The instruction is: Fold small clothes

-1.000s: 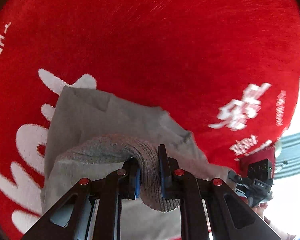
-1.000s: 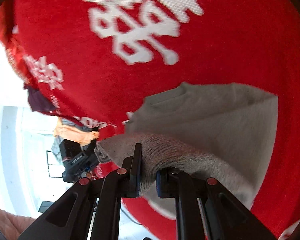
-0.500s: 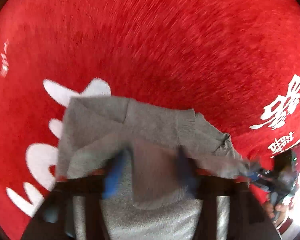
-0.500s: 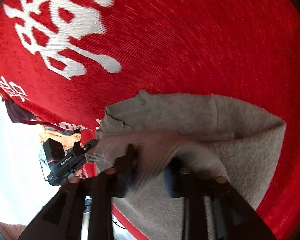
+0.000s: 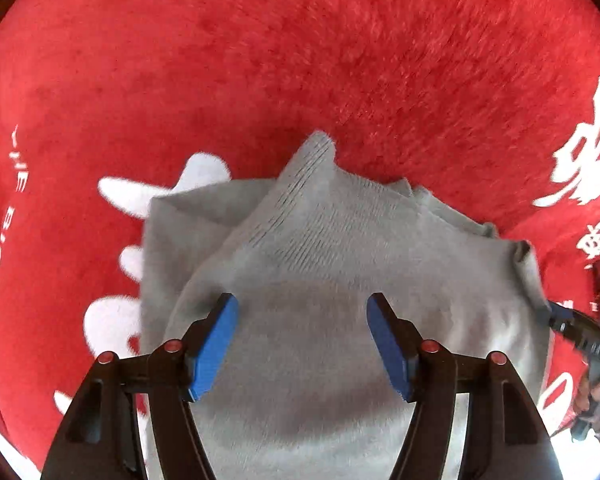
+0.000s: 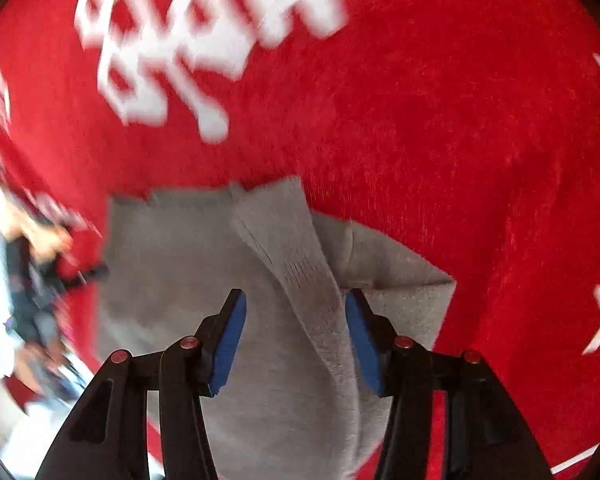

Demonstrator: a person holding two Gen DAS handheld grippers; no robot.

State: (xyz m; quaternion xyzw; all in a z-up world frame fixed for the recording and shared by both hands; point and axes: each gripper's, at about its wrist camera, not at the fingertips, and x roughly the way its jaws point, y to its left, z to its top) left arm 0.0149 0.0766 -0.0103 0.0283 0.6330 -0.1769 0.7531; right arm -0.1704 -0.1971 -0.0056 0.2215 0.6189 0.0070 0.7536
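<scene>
Left tongs (image 5: 302, 344), right tongs (image 6: 296, 340) spread over grey garment (image 5: 320, 264)

A red plush cloth (image 5: 300, 60) printed with white characters (image 6: 204, 40) covers the whole surface, and a grey knitted garment (image 5: 320, 300) lies folded directly on it, one ribbed flap (image 6: 296, 256) turned over its top

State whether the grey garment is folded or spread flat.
Folded: the grey garment has a ribbed flap lying doubled over its lower layer.
</scene>
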